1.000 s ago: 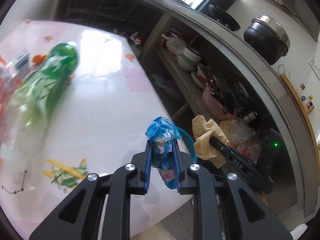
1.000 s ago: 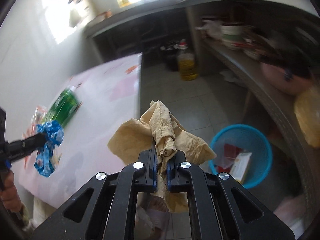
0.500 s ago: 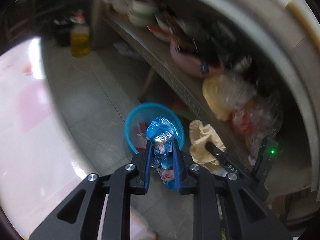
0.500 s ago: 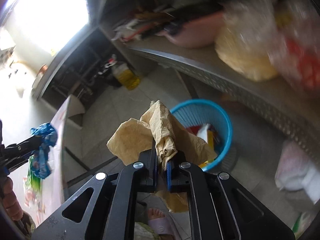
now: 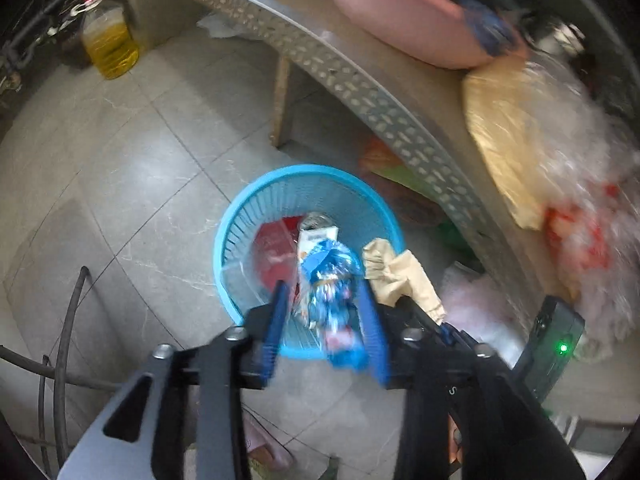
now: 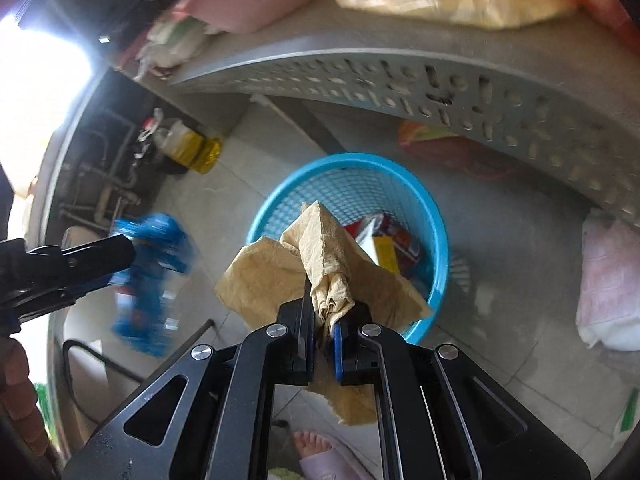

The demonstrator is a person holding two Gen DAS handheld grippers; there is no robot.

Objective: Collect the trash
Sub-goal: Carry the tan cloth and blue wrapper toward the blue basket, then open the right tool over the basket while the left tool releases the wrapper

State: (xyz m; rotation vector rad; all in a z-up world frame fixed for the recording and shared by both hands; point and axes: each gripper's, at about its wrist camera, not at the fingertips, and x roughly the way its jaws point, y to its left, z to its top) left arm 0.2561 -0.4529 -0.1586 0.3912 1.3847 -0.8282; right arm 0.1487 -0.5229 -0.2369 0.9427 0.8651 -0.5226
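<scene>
Now left claw [image 5: 325, 303] opening w/ blue wrapper [image 5: 334, 280] over bin [image 5: 240, 208].

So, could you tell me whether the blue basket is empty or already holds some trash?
Not empty: the blue basket holds a red packet and a white carton.

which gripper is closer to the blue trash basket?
Hard to separate. The left gripper, jaws opening around the blue wrapper, hangs over the blue basket; the right gripper, clamping the tan paper, hangs above its near rim.
</scene>
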